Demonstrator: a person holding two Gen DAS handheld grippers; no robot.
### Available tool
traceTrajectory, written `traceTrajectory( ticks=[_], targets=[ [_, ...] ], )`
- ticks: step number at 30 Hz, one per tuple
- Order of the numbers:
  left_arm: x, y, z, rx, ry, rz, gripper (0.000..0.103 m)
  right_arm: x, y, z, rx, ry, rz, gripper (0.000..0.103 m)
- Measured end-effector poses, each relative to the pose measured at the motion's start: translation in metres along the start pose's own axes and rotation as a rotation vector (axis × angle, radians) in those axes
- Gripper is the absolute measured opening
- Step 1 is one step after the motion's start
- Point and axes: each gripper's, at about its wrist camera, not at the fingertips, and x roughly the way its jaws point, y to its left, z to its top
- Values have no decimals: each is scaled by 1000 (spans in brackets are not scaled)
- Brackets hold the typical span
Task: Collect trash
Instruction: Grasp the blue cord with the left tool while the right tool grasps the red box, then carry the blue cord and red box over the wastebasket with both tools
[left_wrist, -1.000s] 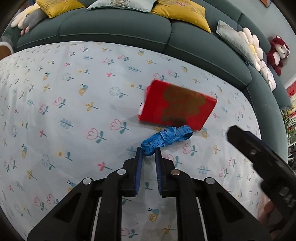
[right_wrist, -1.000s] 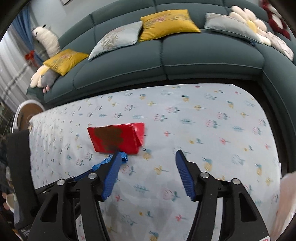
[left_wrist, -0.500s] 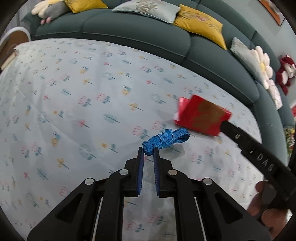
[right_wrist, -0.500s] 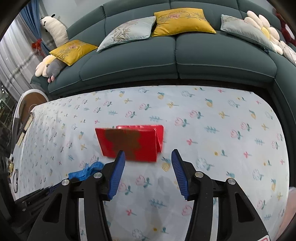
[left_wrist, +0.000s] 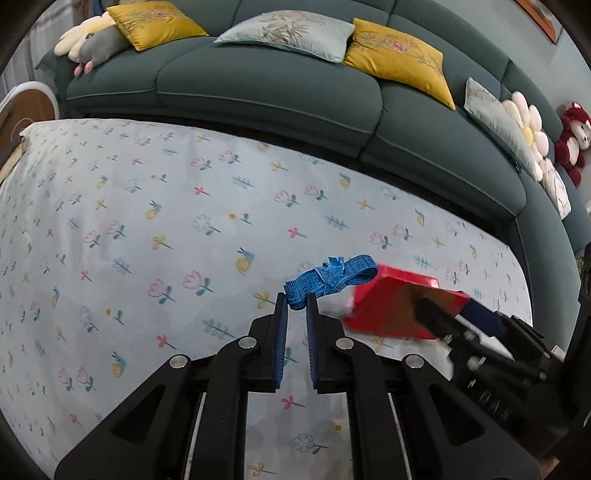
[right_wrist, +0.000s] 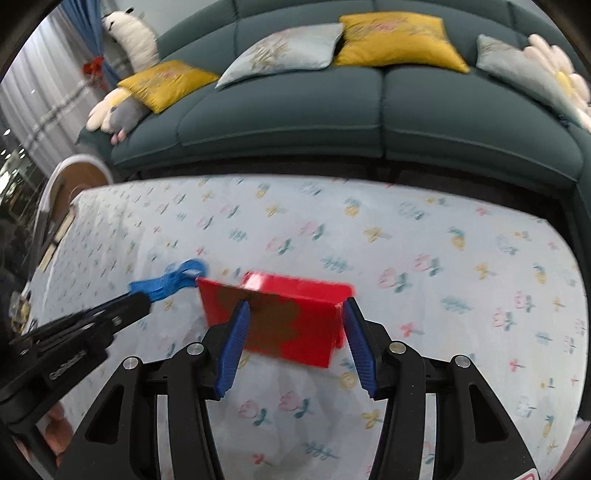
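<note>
A crumpled blue tape measure (left_wrist: 332, 275) hangs from my left gripper (left_wrist: 295, 306), which is shut on its near end just above the flowered tablecloth (left_wrist: 147, 240). Right beside it is a flat red box (left_wrist: 391, 310), tipped up off the cloth. In the right wrist view the red box (right_wrist: 280, 325) sits between the blue pads of my right gripper (right_wrist: 295, 306). The right pad presses its end and the left finger lies across its front face. My left gripper (right_wrist: 140, 299) reaches in from the left with the tape measure (right_wrist: 173, 280).
A dark green sofa (left_wrist: 266, 85) curves around the far and right sides of the table, with yellow and grey cushions (left_wrist: 399, 55) and plush toys (left_wrist: 572, 140) on it. A round side table (right_wrist: 70, 181) stands at the far left.
My left gripper has lifted the tape measure off the cloth and carried it toward the red box. My right gripper came down over the box and narrowed onto it, and the box has tipped up.
</note>
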Motion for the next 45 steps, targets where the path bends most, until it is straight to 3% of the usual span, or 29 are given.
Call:
traceTrajectory(
  ticks=[2, 5, 13, 22, 36, 45],
  targets=[
    [2, -2, -5, 5, 7, -1, 10, 2, 7, -9, -34, 29, 11, 32],
    [1, -2, -13, -6, 20, -2, 10, 1, 14, -25, -47, 51, 19, 16],
    [-23, -23, -31, 20, 29, -16, 9, -38, 7, -61, 29, 32, 17, 2],
    [-68, -81, -66, 103, 26, -70, 9, -122, -25, -108, 142, -44, -31, 1],
    [-143, -213, -150, 304, 18, -194, 9, -267, -111, -198, 317, -199, -141, 1],
    [-175, -286, -192, 429, 16, -262, 9, -330, -163, -247, 422, -265, -209, 1]
  ],
)
